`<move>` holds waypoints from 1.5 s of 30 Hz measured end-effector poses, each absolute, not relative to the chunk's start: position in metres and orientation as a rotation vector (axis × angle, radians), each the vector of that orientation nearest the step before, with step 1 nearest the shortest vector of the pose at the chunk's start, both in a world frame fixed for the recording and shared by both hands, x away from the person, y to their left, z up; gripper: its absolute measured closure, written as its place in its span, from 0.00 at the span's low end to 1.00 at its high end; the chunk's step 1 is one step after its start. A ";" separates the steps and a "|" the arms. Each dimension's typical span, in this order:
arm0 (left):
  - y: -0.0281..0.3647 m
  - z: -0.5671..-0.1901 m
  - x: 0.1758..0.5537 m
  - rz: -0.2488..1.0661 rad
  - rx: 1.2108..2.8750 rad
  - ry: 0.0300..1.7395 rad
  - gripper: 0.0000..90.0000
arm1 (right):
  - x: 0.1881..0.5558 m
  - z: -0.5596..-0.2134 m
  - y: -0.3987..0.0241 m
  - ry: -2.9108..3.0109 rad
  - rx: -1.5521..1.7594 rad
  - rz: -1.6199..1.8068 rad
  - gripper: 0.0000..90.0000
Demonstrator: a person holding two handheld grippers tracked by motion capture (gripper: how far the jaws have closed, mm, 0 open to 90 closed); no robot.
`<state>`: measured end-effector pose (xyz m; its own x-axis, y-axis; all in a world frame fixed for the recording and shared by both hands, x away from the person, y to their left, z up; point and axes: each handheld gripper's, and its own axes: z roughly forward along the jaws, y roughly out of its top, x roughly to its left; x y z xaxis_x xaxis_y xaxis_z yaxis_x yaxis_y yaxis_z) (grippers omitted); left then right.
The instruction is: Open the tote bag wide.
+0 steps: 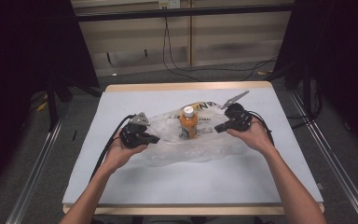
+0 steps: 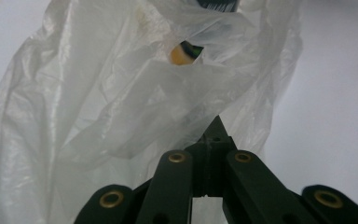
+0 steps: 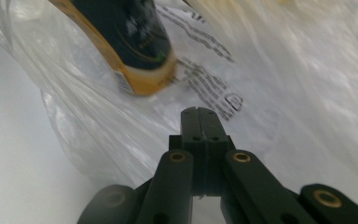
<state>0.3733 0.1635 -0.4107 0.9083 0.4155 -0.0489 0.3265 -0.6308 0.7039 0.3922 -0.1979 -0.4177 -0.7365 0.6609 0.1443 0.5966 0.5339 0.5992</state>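
Note:
An orange drink bottle [image 1: 188, 122] with a white cap stands upright inside a crumpled clear plastic bag [image 1: 177, 144] at the middle of the table. My left gripper [image 1: 156, 138] is at the bag's left edge. In the left gripper view its jaws [image 2: 216, 126] are shut, with bag film [image 2: 121, 102] gathered at their tip and a bit of the bottle [image 2: 182, 53] showing through. My right gripper [image 1: 217, 129] is at the bag's right side. Its jaws [image 3: 199, 114] are shut against the printed film [image 3: 284, 70], close to the bottle's base [image 3: 130, 42].
The bag lies on a pale sheet covering the wooden table [image 1: 191, 182]. Black cables [image 1: 177, 65] trail on the floor behind the table, dark curtains hang at both sides, and metal rails [image 1: 32, 172] run along the table's flanks.

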 end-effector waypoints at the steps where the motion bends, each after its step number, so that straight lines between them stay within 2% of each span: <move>1: 0.164 -0.411 0.373 0.151 2.304 0.526 1.00 | 0.392 -0.415 -0.194 2.671 1.091 0.980 1.00; 10: 0.172 -0.390 0.361 0.116 2.212 0.509 1.00 | 0.402 -0.402 -0.162 2.730 1.013 0.947 1.00; 15: 0.151 -0.386 0.359 0.140 2.309 0.416 1.00 | 0.414 -0.401 -0.150 2.768 1.001 0.899 1.00; 17: 0.136 -0.389 0.368 0.158 2.373 0.427 1.00 | 0.430 -0.402 -0.143 2.779 1.021 0.871 1.00; 20: 0.114 -0.403 0.387 0.263 2.439 0.509 1.00 | 0.446 -0.409 -0.138 2.810 1.028 0.817 1.00; 22: 0.098 -0.427 0.408 0.200 2.538 0.524 1.00 | 0.455 -0.418 -0.135 2.833 1.056 0.790 1.00; 25: 0.092 -0.440 0.412 0.140 2.570 0.520 1.00 | 0.464 -0.426 -0.133 2.856 1.089 0.739 1.00; 27: 0.084 -0.452 0.401 0.062 2.596 0.446 1.00 | 0.472 -0.434 -0.133 2.877 1.097 0.726 1.00; 29: 0.080 -0.459 0.383 0.081 2.618 0.373 1.00 | 0.482 -0.445 -0.132 2.882 1.117 0.710 1.00; 31: 0.080 -0.459 0.376 0.036 2.597 0.374 1.00 | 0.485 -0.447 -0.133 2.880 1.132 0.715 1.00; 32: 0.081 -0.458 0.364 0.050 2.623 0.323 1.00 | 0.488 -0.448 -0.133 2.861 1.166 0.712 1.00; 40: 0.078 -0.456 0.341 0.006 2.650 0.183 1.00 | 0.519 -0.454 -0.132 2.732 1.281 0.727 1.00; 45: 0.085 -0.452 0.344 -0.045 2.507 0.261 1.00 | 0.518 -0.462 -0.133 2.705 1.335 0.773 1.00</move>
